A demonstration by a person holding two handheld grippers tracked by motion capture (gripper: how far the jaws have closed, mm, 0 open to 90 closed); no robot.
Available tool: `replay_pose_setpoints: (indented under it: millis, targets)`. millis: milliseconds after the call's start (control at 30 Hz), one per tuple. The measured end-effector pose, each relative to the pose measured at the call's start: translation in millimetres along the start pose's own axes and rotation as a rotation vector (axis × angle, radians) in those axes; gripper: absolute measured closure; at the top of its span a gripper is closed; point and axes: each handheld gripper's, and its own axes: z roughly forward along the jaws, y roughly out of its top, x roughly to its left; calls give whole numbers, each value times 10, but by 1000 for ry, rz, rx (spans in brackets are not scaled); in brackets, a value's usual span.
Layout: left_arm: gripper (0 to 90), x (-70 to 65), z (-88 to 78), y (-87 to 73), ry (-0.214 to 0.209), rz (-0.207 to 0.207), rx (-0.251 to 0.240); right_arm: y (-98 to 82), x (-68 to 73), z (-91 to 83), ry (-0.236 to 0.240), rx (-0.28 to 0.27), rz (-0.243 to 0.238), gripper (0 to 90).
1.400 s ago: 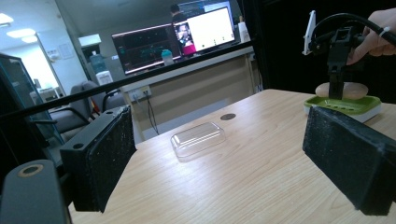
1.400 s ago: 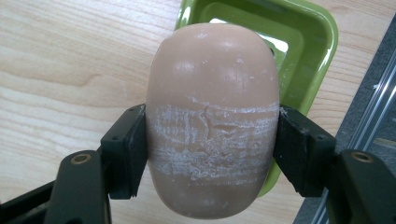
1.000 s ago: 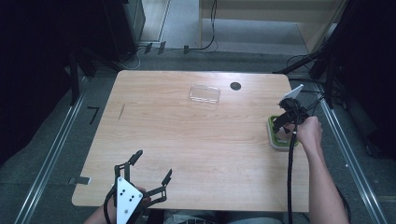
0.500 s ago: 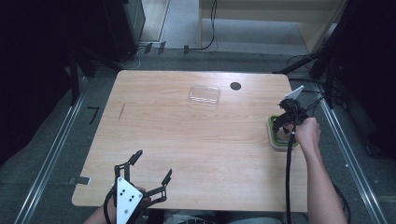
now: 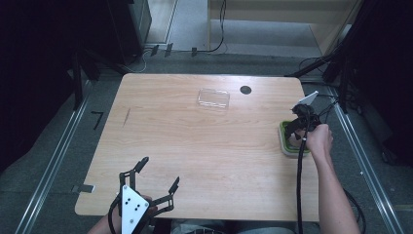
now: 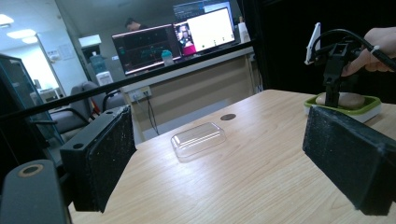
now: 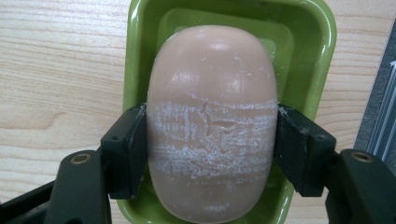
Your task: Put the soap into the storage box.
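While the right gripper clamps the soap, which lies in the green dish, lifting remains undone; the left gripper waits open, well apart from the dish.

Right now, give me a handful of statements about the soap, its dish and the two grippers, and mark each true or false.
1. The right gripper is clamped on the soap bar. True.
2. The soap sits over a blue dish. False: the soap dish is green.
3. The left gripper is open with nothing between its jaws. True.
4. The clear lid covers the soap dish. False: it lies apart on the table, near the far edge.
5. The soap dish stands at the table's left edge. False: in the high view it is at the right edge, by the person's right hand.
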Motion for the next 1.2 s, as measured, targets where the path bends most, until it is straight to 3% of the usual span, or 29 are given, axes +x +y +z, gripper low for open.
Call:
replay_pose_setpoints:
  millis: [700, 1000, 1200]
  targets:
    - [99, -2, -2, 0, 1, -1, -1, 4, 30, 54, -21, 17, 15, 332]
    - [99, 1, -1, -2, 2, -1, 0, -1, 35, 67, -26, 32, 6, 329]
    - [99, 1, 3, -1, 5, 0, 2, -18, 44, 1, -42, 12, -13, 295]
